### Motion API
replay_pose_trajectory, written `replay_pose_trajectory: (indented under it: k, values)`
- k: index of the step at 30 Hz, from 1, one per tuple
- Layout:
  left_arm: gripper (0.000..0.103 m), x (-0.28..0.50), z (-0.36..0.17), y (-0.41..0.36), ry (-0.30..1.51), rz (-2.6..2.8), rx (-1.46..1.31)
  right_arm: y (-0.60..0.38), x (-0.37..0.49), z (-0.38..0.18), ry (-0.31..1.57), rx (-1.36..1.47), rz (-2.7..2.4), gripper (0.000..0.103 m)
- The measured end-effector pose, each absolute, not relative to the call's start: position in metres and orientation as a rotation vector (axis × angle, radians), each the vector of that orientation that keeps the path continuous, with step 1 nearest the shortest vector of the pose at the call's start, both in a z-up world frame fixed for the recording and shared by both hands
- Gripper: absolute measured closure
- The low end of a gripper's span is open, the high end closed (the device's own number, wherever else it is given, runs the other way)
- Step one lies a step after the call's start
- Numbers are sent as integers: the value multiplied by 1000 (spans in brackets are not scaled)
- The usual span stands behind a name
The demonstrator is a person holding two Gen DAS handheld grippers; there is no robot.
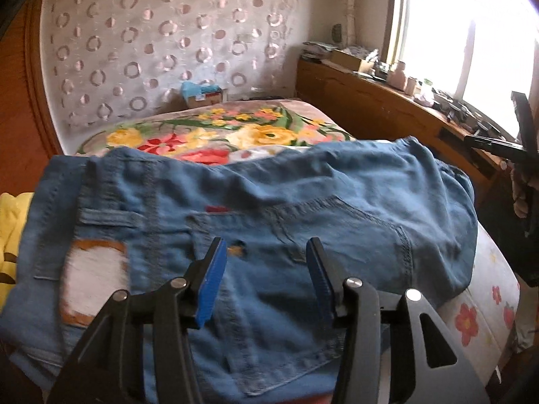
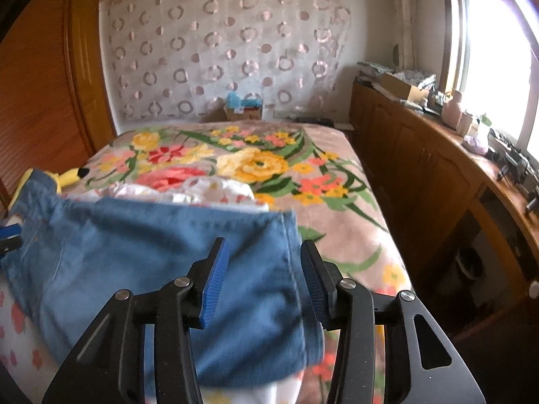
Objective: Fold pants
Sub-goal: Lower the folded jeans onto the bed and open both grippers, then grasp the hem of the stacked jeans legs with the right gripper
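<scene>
A bed covered by a plush blanket with big yellow, red and orange flowers (image 2: 256,165) fills the room's middle, with a sheer curtain patterned in pink rings (image 2: 222,47) hanging behind it and a long brown wooden cabinet surface (image 2: 438,155) crowded with boxes and small bottles running under the bright window on the right. On the near end of the bed lie the blue denim pants (image 1: 269,222), folded into a thick, rumpled bundle that rests partly on a white sheet printed with small red flowers (image 1: 485,306). The seat side faces up: a stitched back pocket, a belt loop, a small red tag and a worn white patch edged in orange near the waistband all show, and the cloth is creased and puffed rather than flat. A yellow plush toy (image 2: 72,176) lies beside the pants at the left. The left tongs (image 1: 266,252) hover just over the pocket area, blue pads spread apart and pinching nothing. The right tongs (image 2: 266,252) hang over the plain hemmed end of the denim, likewise spread wide and empty.
</scene>
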State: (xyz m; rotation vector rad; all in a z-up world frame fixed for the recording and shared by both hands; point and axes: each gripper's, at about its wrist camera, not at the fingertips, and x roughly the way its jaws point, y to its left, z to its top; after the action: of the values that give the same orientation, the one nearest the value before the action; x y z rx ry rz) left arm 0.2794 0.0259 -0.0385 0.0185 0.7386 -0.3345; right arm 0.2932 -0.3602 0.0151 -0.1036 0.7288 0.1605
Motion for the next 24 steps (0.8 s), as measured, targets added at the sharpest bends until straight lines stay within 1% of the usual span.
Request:
replay_pose_trajectory:
  k: [5,6,8,11,24]
  values:
    - [55,277,-48,17,758,-370,29,-366,268,3,778,-79,143,58]
    - [55,275,-50,16,759,-376,30,-367,265,0,785,-73,135,57]
    - [55,274,-51,17,755,-381,31,-370,260,-6,804,-57,122,52]
    - [55,272,-52,19,741,-391,20,-374,256,-18,833,-25,103,50]
    - [55,262,-55,8,685,-389,78,-389,261,-52,922,56,34,48]
